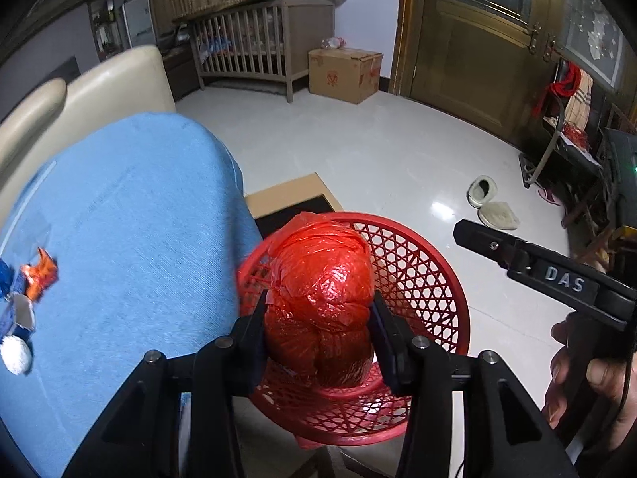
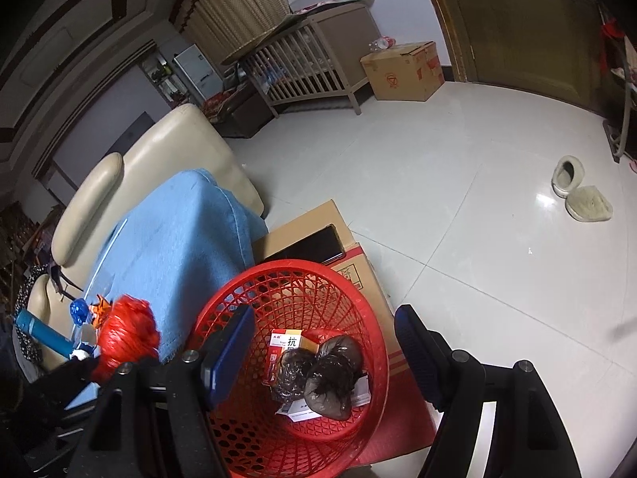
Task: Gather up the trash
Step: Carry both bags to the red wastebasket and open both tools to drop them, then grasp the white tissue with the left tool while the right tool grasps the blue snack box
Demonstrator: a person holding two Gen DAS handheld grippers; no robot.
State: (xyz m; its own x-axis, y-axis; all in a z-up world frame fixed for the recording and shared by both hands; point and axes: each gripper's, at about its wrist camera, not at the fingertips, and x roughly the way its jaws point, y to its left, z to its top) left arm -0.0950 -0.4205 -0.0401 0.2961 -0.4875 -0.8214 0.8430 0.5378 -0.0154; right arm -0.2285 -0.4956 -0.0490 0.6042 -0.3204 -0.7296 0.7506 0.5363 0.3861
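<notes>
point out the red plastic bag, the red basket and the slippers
red plastic bag (image 1: 322,279), left wrist view, on its crinkled front between the left tool's fingers
red basket (image 2: 358,310), right wrist view, on the lattice wall's far side
slippers (image 2: 589,203), right wrist view, on the nearer slipper's top

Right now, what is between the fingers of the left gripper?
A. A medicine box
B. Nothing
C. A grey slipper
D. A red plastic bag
D: in the left wrist view the left gripper has the red plastic bag between its fingers, above the red basket; the medicine box lies inside the basket.
</notes>
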